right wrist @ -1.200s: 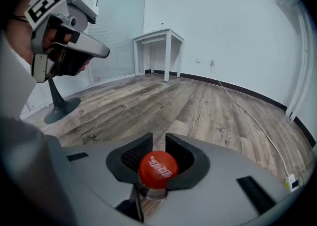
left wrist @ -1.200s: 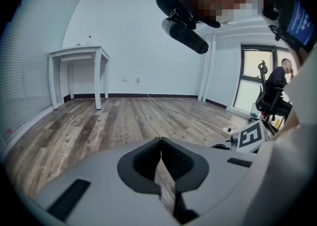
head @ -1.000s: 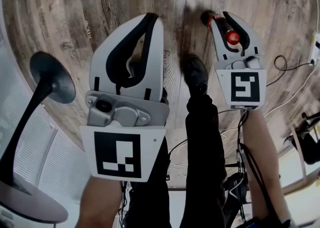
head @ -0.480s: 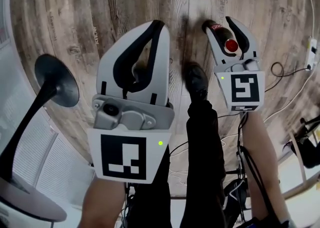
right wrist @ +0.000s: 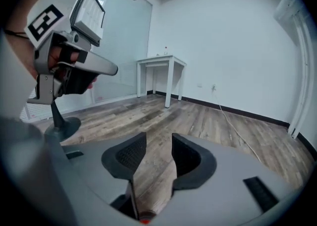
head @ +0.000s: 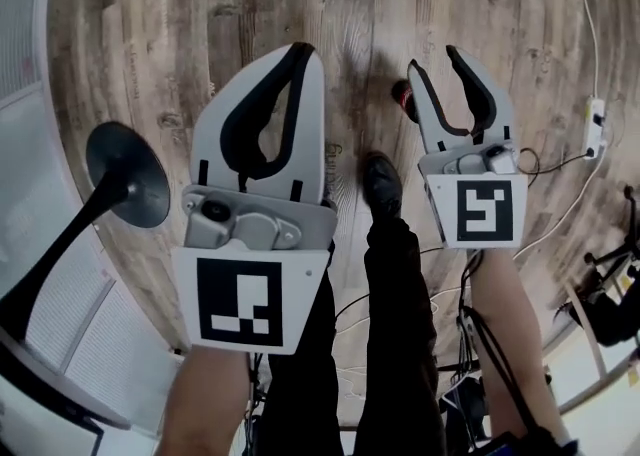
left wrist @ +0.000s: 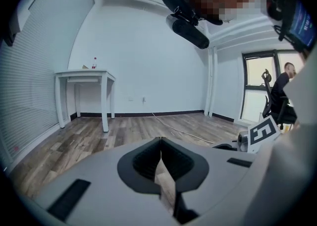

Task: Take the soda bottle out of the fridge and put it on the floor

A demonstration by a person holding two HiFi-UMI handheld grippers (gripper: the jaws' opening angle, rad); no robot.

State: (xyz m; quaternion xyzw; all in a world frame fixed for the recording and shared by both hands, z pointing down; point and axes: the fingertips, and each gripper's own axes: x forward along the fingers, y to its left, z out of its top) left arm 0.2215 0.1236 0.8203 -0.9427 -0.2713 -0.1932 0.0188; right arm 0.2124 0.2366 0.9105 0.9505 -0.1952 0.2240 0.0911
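The soda bottle [head: 402, 97], dark with a red cap, stands on the wooden floor [head: 200, 24]. In the head view it shows just left of my right gripper [head: 437, 62] and partly under its left jaw. That gripper's jaws stand apart and are closing, with nothing between the pads. In the right gripper view only a sliver of the red cap [right wrist: 144, 217] shows at the bottom edge, below my right gripper [right wrist: 158, 143]. My left gripper [head: 300, 52] hovers over the floor at centre left, shut and empty. Its jaws meet in the left gripper view [left wrist: 160, 143].
A black round stand base [head: 125, 176] sits on the floor at the left. The person's shoe [head: 382, 184] is between the grippers. A power strip [head: 594, 114] with cables lies at the right. A white table [right wrist: 161, 62] stands by the far wall.
My right gripper has let go of the bottle's neck and drawn back from it. The bottle stays standing on the floor. The left gripper has barely moved.
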